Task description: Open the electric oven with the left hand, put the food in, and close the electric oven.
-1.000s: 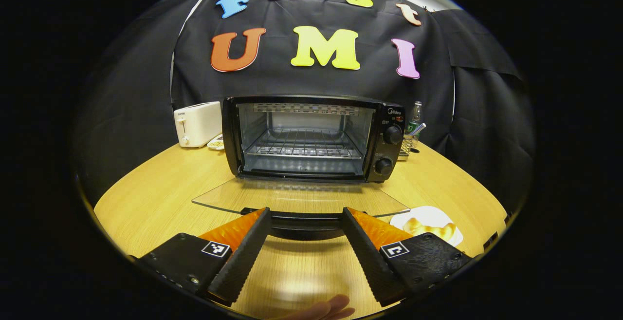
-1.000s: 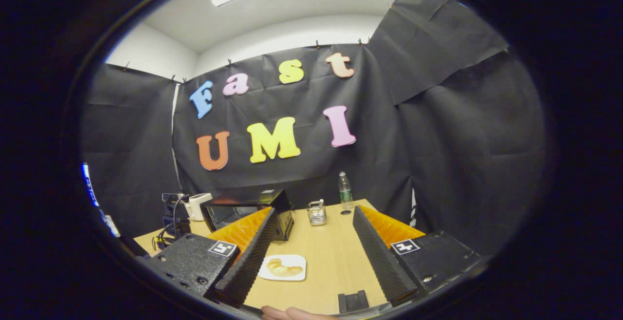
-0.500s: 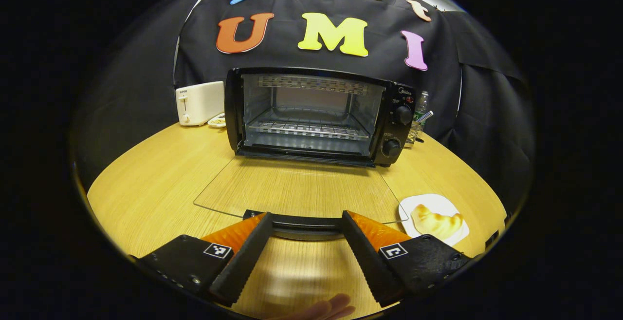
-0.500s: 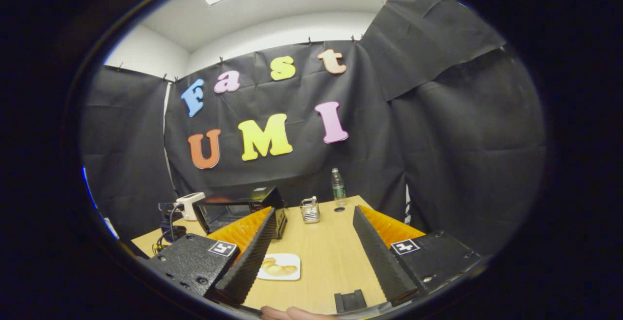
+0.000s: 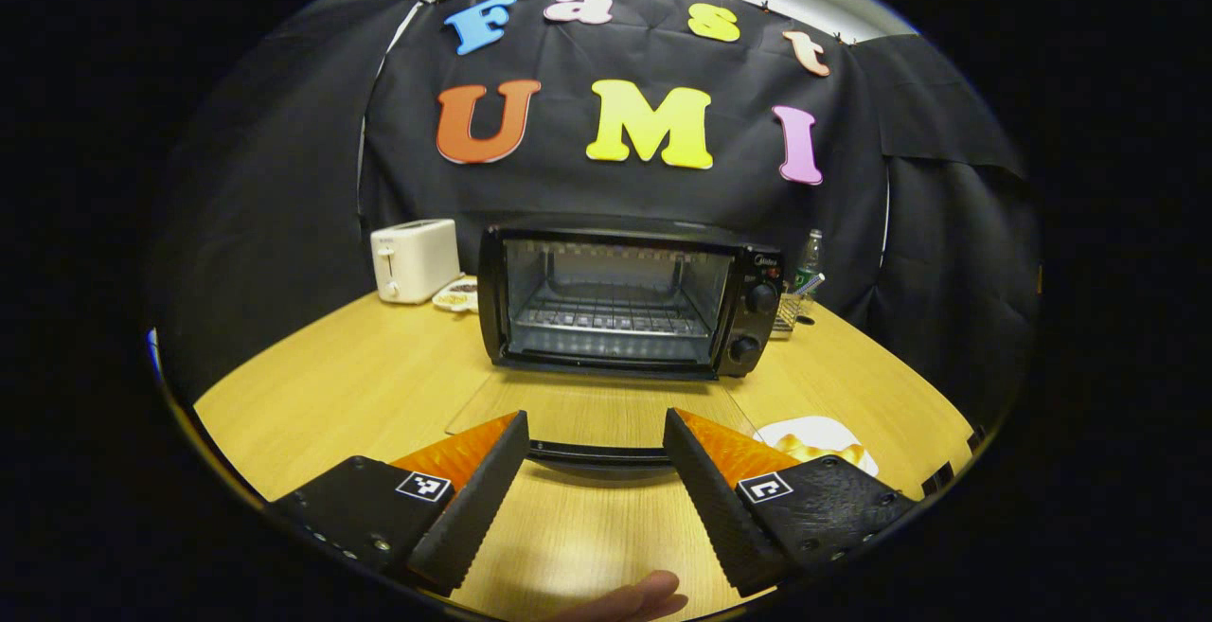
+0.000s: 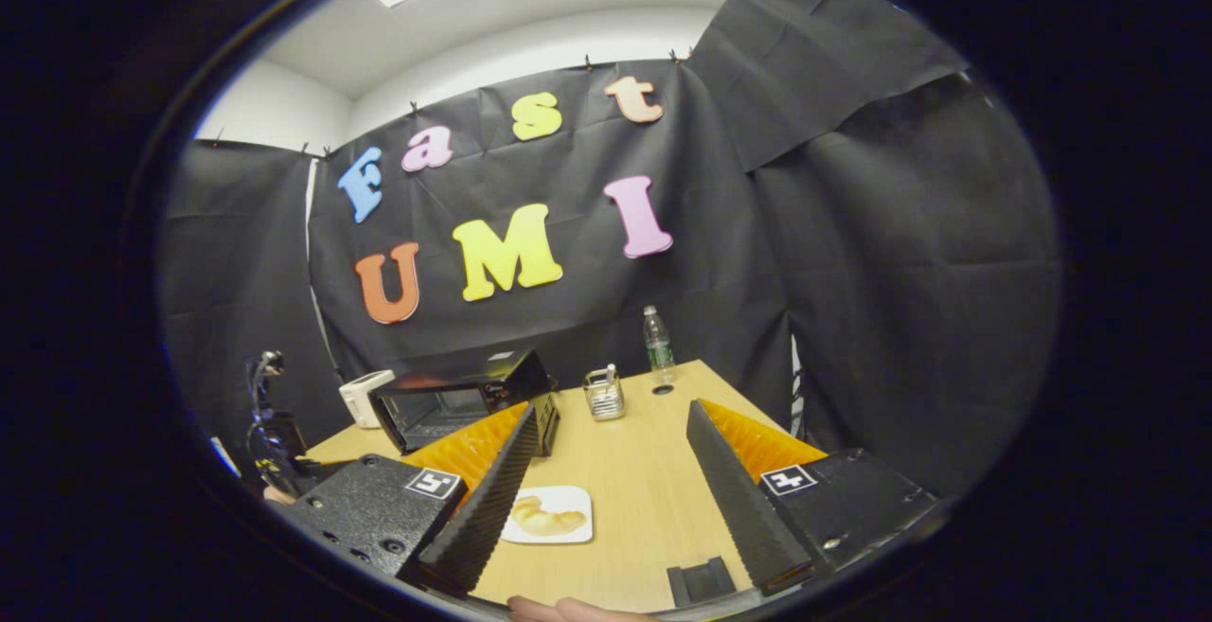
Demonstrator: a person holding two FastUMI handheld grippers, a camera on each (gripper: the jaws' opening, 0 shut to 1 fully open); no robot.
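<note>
The black electric oven (image 5: 625, 300) stands mid-table with its glass door (image 5: 597, 404) folded down flat and a wire rack inside. The door's dark handle (image 5: 597, 454) shows between my left gripper's (image 5: 595, 428) fingertips; that gripper is open and neither finger presses on the handle. A croissant on a white plate (image 5: 819, 442) lies right of the door. In the right gripper view the same plate (image 6: 551, 515) sits low between the fingers of my open right gripper (image 6: 611, 409), which hangs above the table holding nothing. The oven (image 6: 454, 399) is to its left.
A white toaster (image 5: 414, 260) and a small dish (image 5: 454, 296) stand left of the oven. A water bottle (image 6: 657, 346) and a wire basket (image 6: 604, 393) stand behind its right side. A small black clip (image 6: 701, 582) lies near the table's front edge.
My left gripper has drawn back from the oven, which now looks smaller and farther off; the door stays flat open. The right gripper has shifted slightly, still open above the plate.
</note>
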